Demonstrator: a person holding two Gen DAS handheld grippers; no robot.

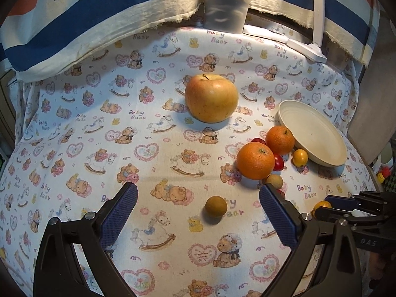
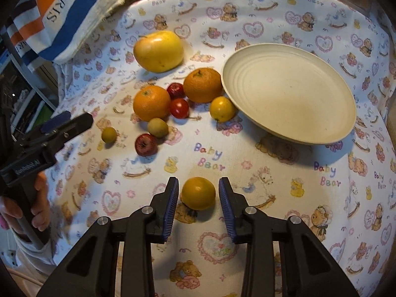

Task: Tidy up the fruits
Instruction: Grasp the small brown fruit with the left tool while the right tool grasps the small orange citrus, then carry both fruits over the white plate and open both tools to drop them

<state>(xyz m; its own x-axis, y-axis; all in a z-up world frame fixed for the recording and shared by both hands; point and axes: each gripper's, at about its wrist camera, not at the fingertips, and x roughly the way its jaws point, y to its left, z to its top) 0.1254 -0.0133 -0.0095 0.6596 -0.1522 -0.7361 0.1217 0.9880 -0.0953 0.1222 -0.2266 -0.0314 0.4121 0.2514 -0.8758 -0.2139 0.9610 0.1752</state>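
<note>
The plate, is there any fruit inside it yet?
No. The plate shows only its bare cream bottom. The fruit lies on the cloth beside it; a small yellow fruit sits at its rim. Under the plate cannot be seen.

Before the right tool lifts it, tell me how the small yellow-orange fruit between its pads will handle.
The small yellow-orange fruit looks round, so a nudge on the flat tablecloth would likely roll it. Its skin looks smooth and shiny, so it may slip. The right tool has ribbed pads, which should help.
</note>
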